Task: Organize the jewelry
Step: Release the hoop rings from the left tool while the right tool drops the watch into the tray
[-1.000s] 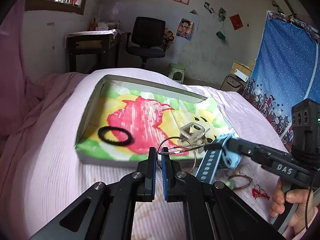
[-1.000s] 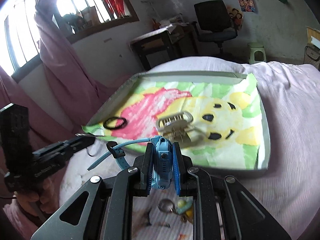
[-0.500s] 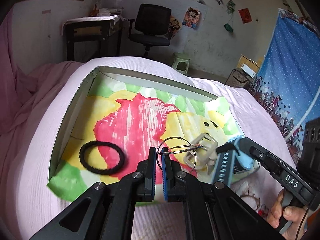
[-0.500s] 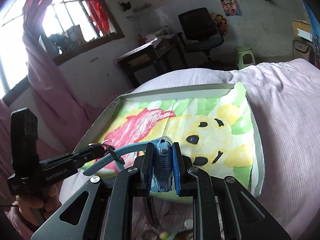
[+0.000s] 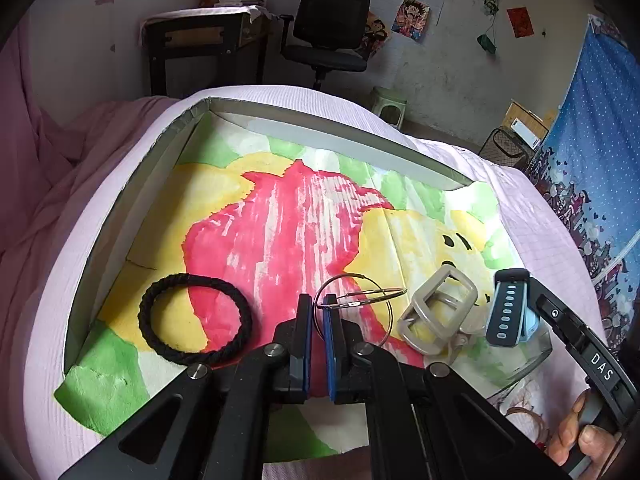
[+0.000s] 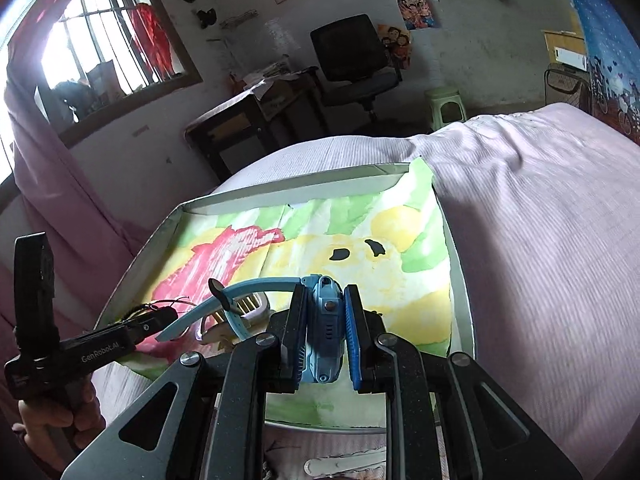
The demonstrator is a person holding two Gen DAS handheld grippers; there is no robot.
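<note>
My left tongs (image 5: 316, 320) are closed down to a narrow gap, pinching the near edge of a thin wire hoop (image 5: 352, 304), which hangs above the tray (image 5: 332, 136). The tray is a shallow box lying on the pink bed (image 6: 540, 260), lined with a painted sheet (image 5: 280, 220) in red, yellow and green. On that sheet, near and to the left of my left tongs, a black braided hair tie (image 5: 195, 318) lies flat. To the right of the hoop a grey plastic clip (image 5: 438, 314) rests on the lining, one side propped up.

My right tongs (image 6: 324, 336) are clamped on the body of a blue watch (image 6: 323, 332), one finger on each side of the case. Its light blue strap (image 6: 256, 288) curves away to the left over the tray, and in the left view the dark strap end (image 5: 506, 308) hangs just right of the grey clip, above the near right part of the tray. I cannot tell whether the watch touches the lining.

Far behind the bed stand a black office chair (image 5: 328, 32), a dark desk (image 5: 200, 44) and a green stool (image 6: 444, 106).
</note>
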